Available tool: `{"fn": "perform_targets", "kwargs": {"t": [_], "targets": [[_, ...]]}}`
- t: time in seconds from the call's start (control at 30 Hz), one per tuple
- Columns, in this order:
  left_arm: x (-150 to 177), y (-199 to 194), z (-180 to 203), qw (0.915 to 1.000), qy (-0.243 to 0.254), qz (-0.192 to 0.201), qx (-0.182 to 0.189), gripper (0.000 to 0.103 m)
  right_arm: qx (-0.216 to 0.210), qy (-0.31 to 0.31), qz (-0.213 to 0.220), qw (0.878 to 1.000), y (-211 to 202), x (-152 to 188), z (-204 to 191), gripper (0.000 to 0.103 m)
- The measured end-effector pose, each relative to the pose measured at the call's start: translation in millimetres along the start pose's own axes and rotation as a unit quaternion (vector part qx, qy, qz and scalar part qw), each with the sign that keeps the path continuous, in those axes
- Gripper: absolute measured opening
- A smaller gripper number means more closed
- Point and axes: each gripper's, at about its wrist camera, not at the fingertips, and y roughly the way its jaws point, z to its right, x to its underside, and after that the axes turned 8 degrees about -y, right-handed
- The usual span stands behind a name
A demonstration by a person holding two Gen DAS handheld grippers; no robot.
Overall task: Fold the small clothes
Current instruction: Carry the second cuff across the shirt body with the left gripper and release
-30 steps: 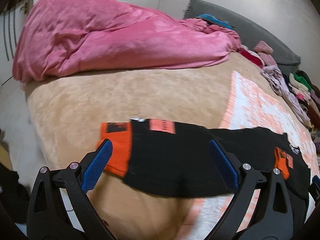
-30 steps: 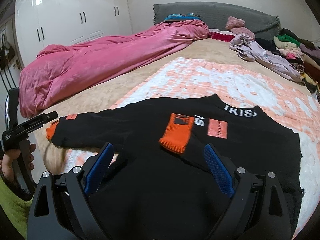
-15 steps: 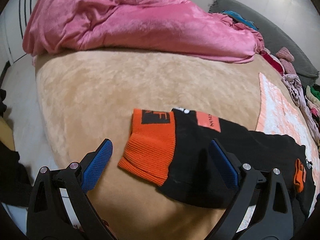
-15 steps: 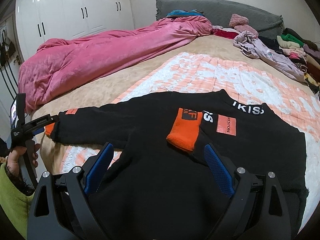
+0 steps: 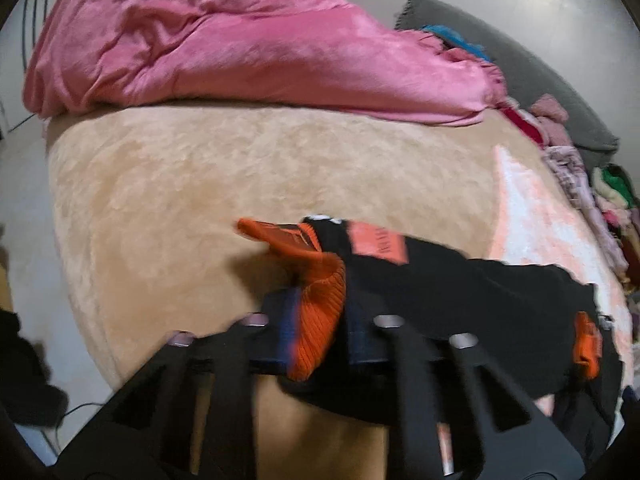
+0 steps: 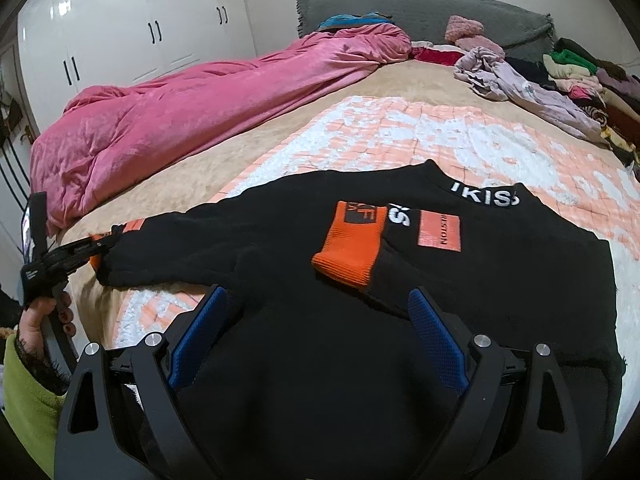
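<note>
A small black sweatshirt [image 6: 360,352] with orange cuffs lies flat on the bed. One sleeve is folded across its chest, with its orange cuff [image 6: 352,246] on top. The other sleeve [image 5: 460,292] stretches out to the left. My left gripper [image 5: 320,320] is shut on that sleeve's orange cuff [image 5: 320,304]; it also shows in the right wrist view [image 6: 94,246]. My right gripper [image 6: 316,320] is open and empty, hovering over the sweatshirt's lower body.
A pink duvet [image 6: 200,104] lies along the far side of the beige bed cover [image 5: 240,184]. An orange-and-white quilt [image 6: 440,132] lies under the sweatshirt. Several loose clothes [image 6: 560,76] are heaped at the right by the grey headboard [image 6: 420,8].
My left gripper has moved onto the outstretched sleeve's orange cuff and closed on it, lifting it slightly. My right gripper has stayed open over the sweatshirt's body.
</note>
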Motion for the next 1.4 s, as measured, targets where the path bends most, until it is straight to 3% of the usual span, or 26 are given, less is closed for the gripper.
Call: {"fn": "perform_targets", "kwargs": {"t": [0.23,0.47,0.6,0.77,0.9,1.13,1.27,1.4], "targets": [[-1,-33,29,0.9974,0.019,0.018,0.067,0.008,0.007,0.027,0.009,1.000,-12,8,21,0.091],[13,-72,93,0.9853,0.065,0.016,0.157,0.007,0.011,0.072,0.023,0.997,-30,19,54,0.091],[29,-81,143,0.9740,0.112,-0.007,0.197,0.007,0.019,0.095,0.035,0.995,-44,24,73,0.091],[54,-78,200,0.9579,0.176,-0.044,0.222,0.007,0.033,0.123,0.047,0.991,-60,33,98,0.091],[70,-68,224,0.9459,0.212,-0.074,0.234,0.007,0.046,0.134,0.048,0.989,-63,37,110,0.091],[93,-41,250,0.9229,0.262,-0.123,0.253,0.009,0.070,0.148,0.034,0.986,-52,40,117,0.091],[99,-33,257,0.9075,0.268,-0.160,0.281,0.016,0.077,0.145,0.025,0.986,-46,36,113,0.091],[94,-40,257,0.9013,0.262,-0.161,0.305,0.016,0.083,0.137,0.020,0.987,-43,32,105,0.091]]}}
